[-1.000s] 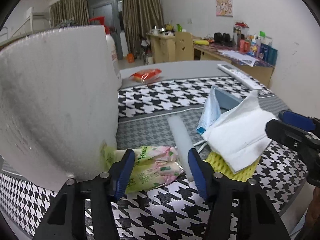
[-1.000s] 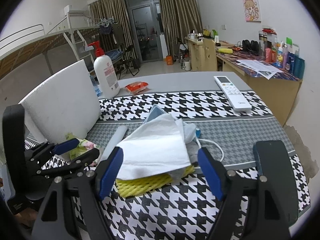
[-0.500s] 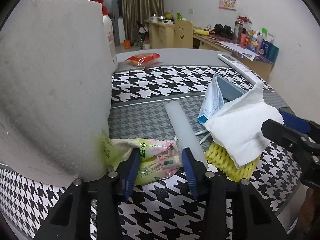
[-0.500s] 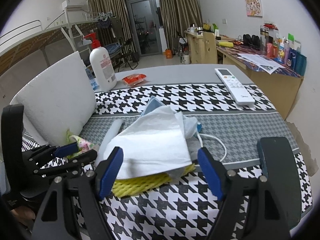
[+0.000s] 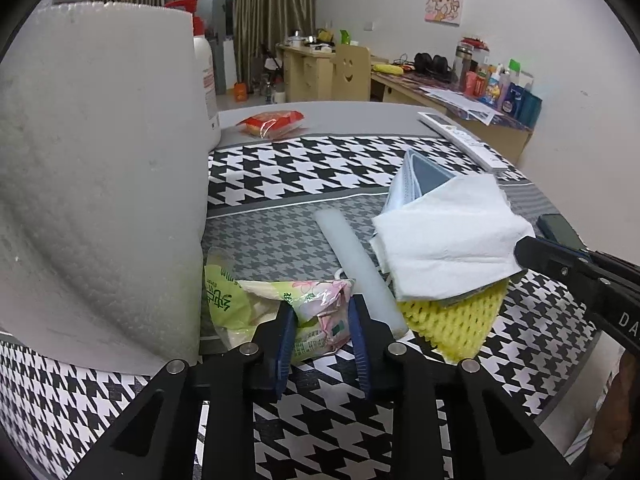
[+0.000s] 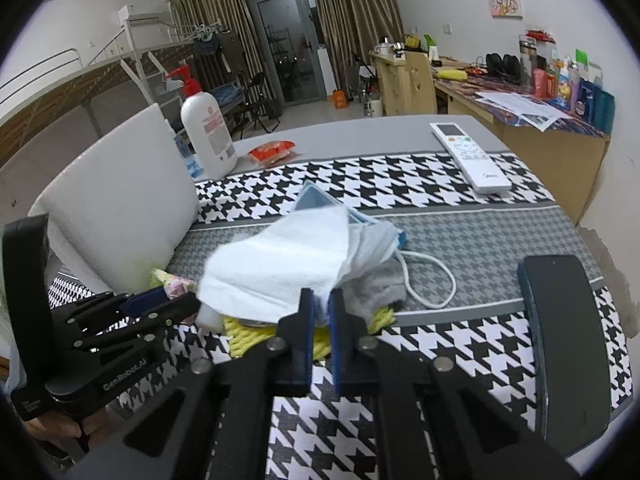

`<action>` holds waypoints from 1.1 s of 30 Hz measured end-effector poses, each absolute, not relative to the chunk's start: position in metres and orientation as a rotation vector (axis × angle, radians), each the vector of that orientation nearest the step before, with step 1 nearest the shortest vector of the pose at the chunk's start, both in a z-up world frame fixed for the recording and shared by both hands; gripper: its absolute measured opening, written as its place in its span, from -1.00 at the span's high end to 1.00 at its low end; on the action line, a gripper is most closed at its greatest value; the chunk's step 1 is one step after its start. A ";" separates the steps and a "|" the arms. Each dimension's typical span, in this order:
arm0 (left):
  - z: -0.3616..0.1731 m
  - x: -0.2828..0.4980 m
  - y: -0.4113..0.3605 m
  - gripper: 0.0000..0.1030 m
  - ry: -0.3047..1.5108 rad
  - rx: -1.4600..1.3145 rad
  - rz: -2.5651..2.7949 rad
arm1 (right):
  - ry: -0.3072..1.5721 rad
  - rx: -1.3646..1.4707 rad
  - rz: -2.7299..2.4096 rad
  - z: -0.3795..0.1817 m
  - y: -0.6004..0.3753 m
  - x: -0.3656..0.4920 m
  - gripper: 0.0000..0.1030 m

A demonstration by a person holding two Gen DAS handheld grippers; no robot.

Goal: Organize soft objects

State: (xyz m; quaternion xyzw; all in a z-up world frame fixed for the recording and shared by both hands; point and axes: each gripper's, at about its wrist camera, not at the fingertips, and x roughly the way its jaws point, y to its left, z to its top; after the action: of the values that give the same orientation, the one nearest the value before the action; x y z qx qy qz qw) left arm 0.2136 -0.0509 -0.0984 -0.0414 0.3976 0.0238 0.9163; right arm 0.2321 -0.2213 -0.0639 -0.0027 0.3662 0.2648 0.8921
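Left wrist view shows a big white foam sheet (image 5: 100, 184) standing at the bench's (image 5: 288, 176) left side, then a white tissue (image 5: 444, 236) draped over a yellow foam net (image 5: 460, 320), then a tissue packet (image 5: 316, 320). Both grabs look underway. The left gripper (image 5: 322, 336) has just been closing, and its pads now press the packet's sides. The right gripper (image 6: 320, 320), wide apart a second ago, now pinches the tissue's near edge. Next, I judge, each piece needs lifting clear without dragging the pile.
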 end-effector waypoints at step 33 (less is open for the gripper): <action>-0.022 0.157 -0.052 0.48 0.549 -0.016 0.031 | 0.503 0.020 0.568 0.017 -0.234 0.188 0.91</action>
State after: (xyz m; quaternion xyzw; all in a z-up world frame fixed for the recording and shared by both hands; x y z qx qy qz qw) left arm 0.1571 -0.0516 -0.0222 -0.0079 0.2711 0.0155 0.9624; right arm 0.1878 -0.2340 0.0170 0.0096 0.2457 0.2770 0.9289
